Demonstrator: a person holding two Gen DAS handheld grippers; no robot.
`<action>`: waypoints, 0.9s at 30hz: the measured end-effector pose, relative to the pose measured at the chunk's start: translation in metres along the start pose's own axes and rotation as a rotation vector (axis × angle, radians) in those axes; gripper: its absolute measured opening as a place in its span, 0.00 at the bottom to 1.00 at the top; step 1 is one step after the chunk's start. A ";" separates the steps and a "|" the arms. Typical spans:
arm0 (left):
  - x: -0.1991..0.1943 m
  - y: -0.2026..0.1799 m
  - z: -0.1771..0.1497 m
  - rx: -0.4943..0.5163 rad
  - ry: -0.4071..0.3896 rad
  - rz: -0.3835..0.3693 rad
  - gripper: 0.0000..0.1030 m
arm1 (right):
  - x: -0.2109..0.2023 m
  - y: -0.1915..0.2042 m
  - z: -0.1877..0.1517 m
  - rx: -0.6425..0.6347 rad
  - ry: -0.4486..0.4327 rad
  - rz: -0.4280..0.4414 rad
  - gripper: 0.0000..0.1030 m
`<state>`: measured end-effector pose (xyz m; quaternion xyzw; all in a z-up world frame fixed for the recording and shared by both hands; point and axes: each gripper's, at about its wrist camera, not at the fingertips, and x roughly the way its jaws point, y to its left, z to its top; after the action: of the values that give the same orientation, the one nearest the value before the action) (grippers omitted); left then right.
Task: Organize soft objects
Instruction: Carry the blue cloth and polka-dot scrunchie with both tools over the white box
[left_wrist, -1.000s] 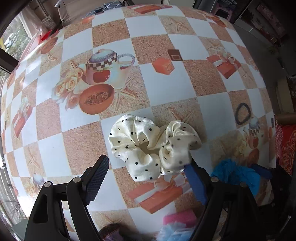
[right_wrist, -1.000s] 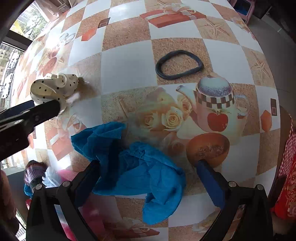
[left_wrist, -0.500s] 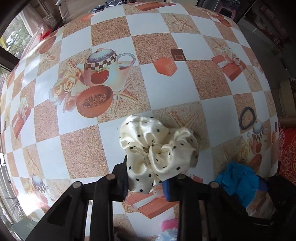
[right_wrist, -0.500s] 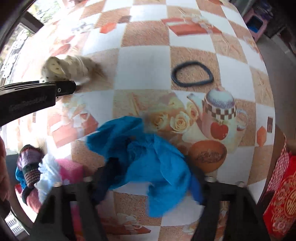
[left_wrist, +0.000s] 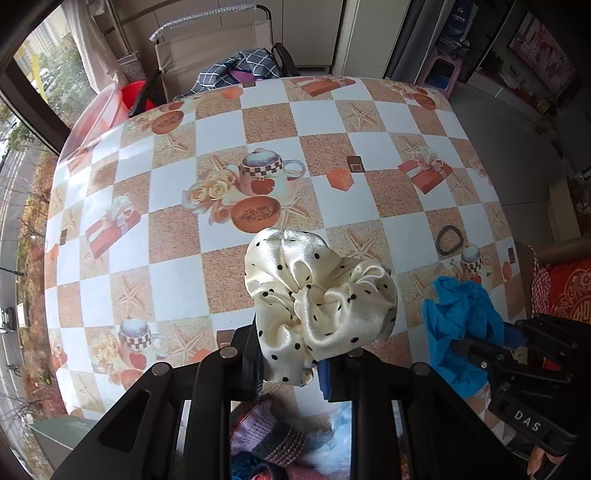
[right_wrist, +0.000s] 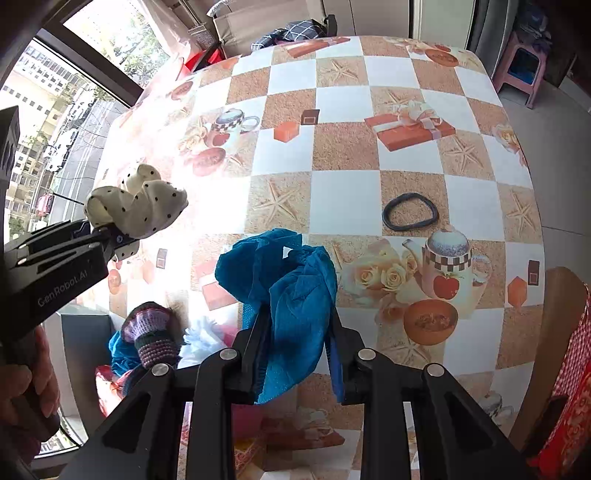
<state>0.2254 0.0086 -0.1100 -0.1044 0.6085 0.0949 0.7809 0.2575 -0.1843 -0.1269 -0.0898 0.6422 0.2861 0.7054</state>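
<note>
Scrunchie (left_wrist: 317, 306) and blue cloth (right_wrist: 291, 295), lying on the table (left_wrist: 369, 206) a second ago, are now hanging clear above it. Left gripper (left_wrist: 291, 365) is clamping the scrunchie, right gripper (right_wrist: 295, 354) the cloth; both are likely heading toward the pile of soft things (right_wrist: 155, 336) nearby.

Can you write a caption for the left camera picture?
Left gripper lifts a spotted cream scrunchie above the checkered table.

Blue cloth (right_wrist: 291, 295) between right gripper (right_wrist: 295, 354) fingers (right_wrist: 255, 350), above checkered table (right_wrist: 343, 192)
</note>
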 end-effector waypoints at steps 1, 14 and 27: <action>-0.005 0.001 -0.002 -0.005 -0.006 0.002 0.24 | -0.009 -0.001 -0.001 -0.003 -0.005 0.003 0.28; -0.082 0.022 -0.072 -0.045 -0.092 -0.003 0.24 | -0.065 0.047 -0.016 -0.051 -0.076 -0.005 0.28; -0.139 0.031 -0.142 -0.005 -0.141 -0.022 0.24 | -0.116 0.092 -0.065 -0.075 -0.132 -0.014 0.28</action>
<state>0.0507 -0.0037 -0.0107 -0.1059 0.5507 0.0950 0.8225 0.1530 -0.1739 -0.0043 -0.1016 0.5827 0.3100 0.7443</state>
